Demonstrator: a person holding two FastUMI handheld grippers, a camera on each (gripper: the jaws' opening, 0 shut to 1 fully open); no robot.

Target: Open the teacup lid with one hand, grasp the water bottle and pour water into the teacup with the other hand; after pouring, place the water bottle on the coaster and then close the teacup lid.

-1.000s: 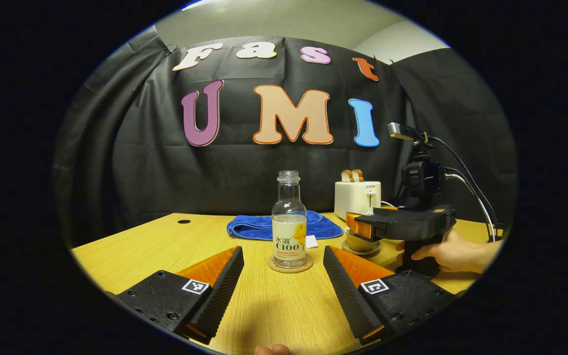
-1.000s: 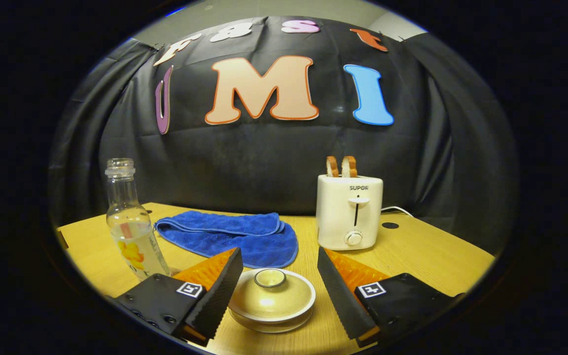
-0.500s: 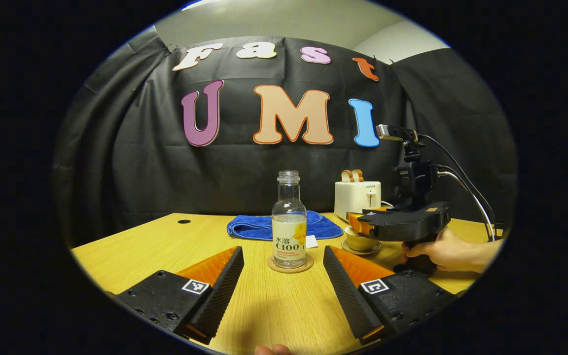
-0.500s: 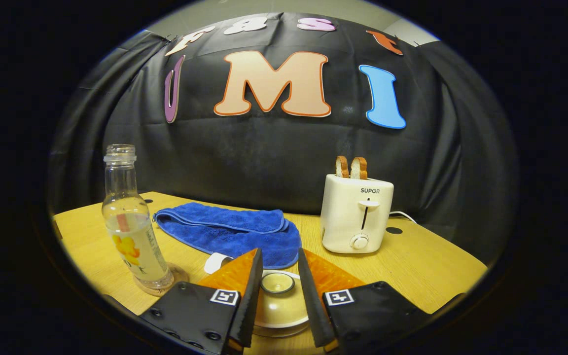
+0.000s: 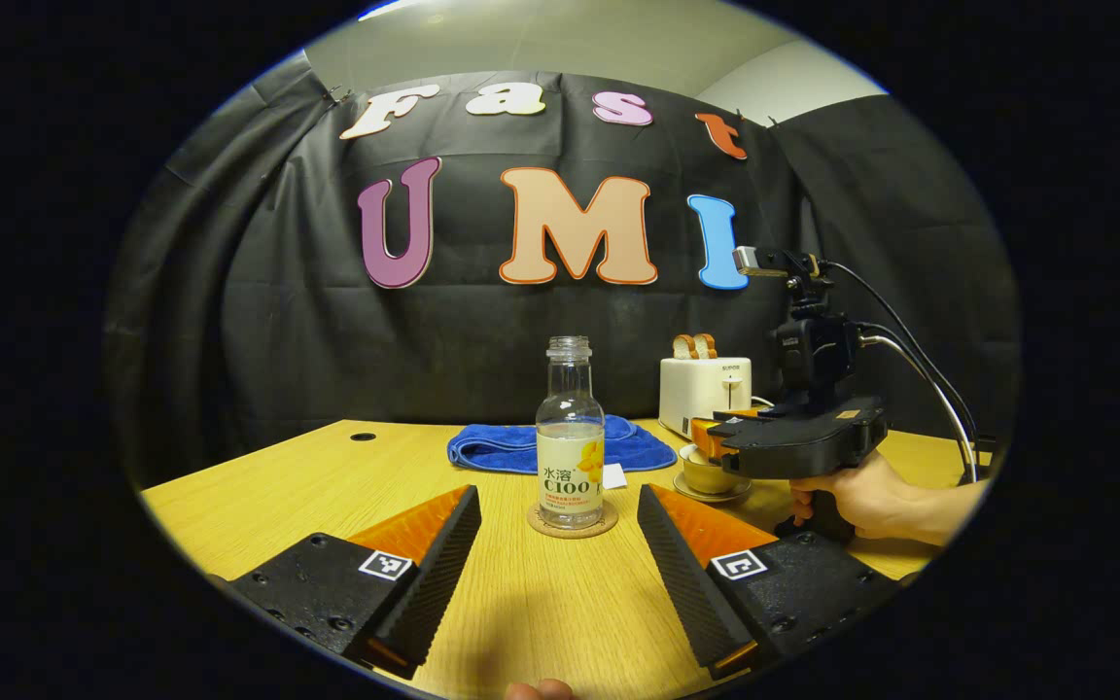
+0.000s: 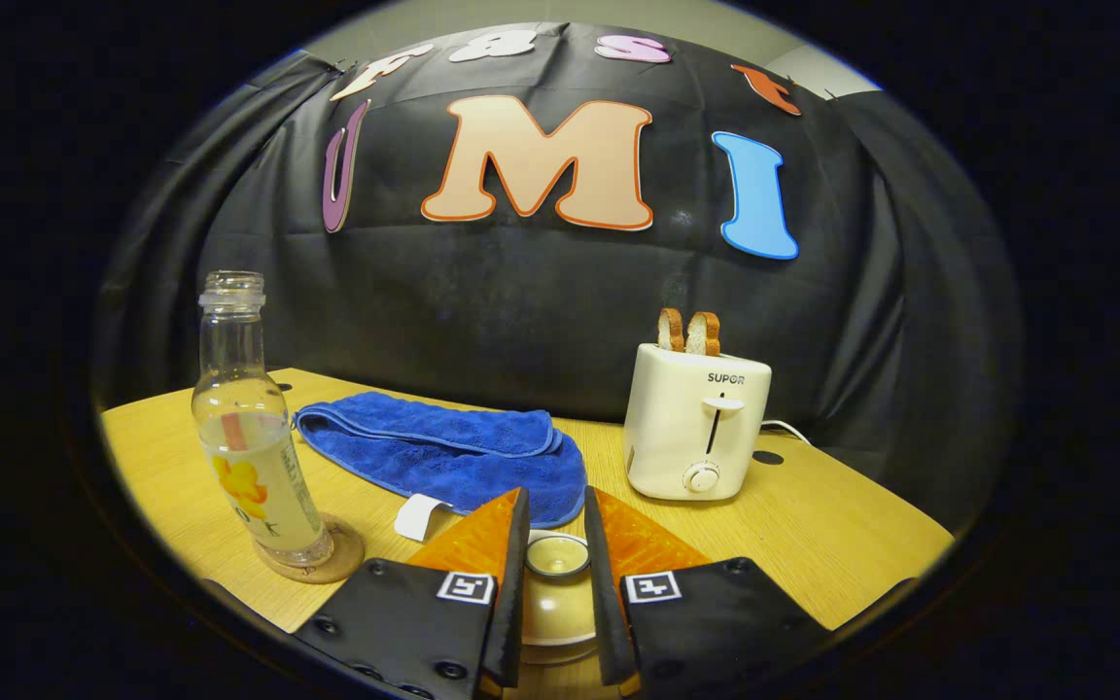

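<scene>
A clear water bottle (image 5: 570, 457) with a yellow label, uncapped and partly filled, stands upright on a round cork coaster (image 5: 572, 530). My left gripper (image 5: 557, 498) is open just short of it, one finger on each side and apart from it. The bottle (image 6: 254, 457) and coaster (image 6: 327, 564) also appear at the left of the right gripper view. My right gripper (image 6: 555, 498) is shut on the knob of the cream teacup lid (image 6: 545, 612), which covers the cup. In the left gripper view a hand (image 5: 871, 496) holds that gripper (image 5: 701, 437) over the teacup (image 5: 706, 479) on its saucer.
A folded blue towel (image 6: 443, 447) lies behind the cup, with a small white tag (image 6: 419, 515) in front of it. A white toaster (image 6: 696, 423) holding two bread slices stands at the back right. The wooden table (image 5: 307, 486) ends at the black cloth wall.
My right gripper's fingers went from wide open around the teacup to shut on the lid knob, moving in over the cup. The left gripper and the bottle stayed still.
</scene>
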